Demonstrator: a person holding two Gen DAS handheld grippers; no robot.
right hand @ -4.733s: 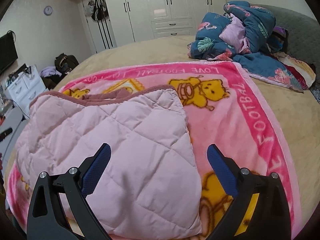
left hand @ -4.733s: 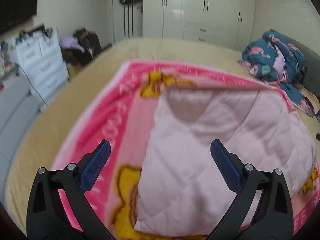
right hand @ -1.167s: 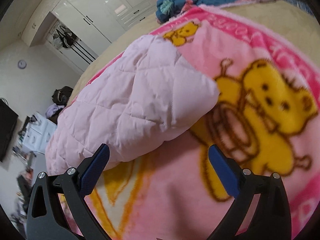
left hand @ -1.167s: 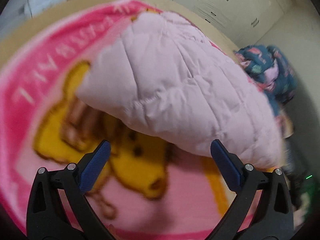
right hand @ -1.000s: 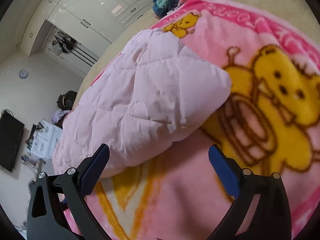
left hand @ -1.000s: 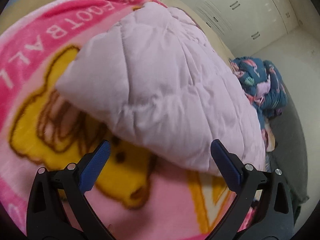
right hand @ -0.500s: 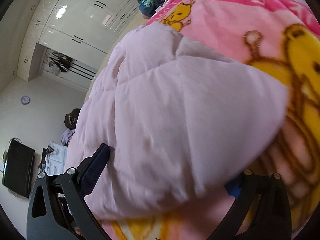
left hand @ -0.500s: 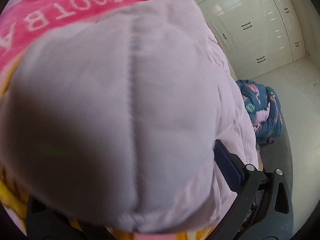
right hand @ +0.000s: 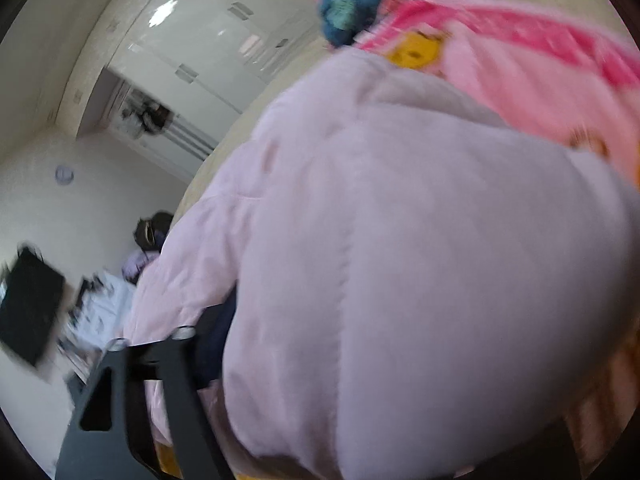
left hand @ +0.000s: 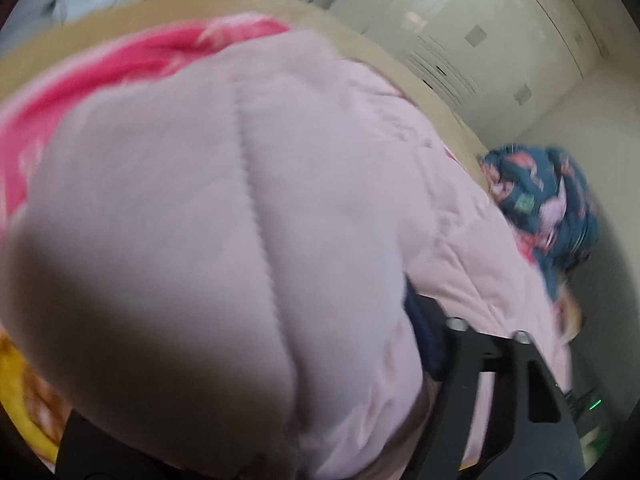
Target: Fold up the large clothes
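A pale pink quilted jacket [left hand: 240,200] lies folded on a pink cartoon blanket [left hand: 120,68] on the bed. Its puffy near corner fills my left gripper [left hand: 316,320], whose jaws are closing. The blue pad of the right-hand finger [left hand: 424,340] presses into the padding, and the other finger is hidden under the fabric. In the right wrist view the jacket's [right hand: 400,240] other near corner bulges through my right gripper [right hand: 320,320], which is closing too. Only its left finger [right hand: 212,340] shows, dug into the fabric. The blanket [right hand: 540,60] lies beyond.
A heap of blue patterned bedding [left hand: 548,200] [right hand: 348,4] sits at the far side of the bed. The beige sheet [left hand: 360,52] runs round the blanket. White wardrobes [right hand: 224,40] line the far wall. A dark screen [right hand: 28,304] and white drawers [right hand: 100,312] stand at the left.
Both grippers have pushed forward onto the jacket's near corners. Their wide-open jaws have narrowed around the padding. The jacket now fills both views.
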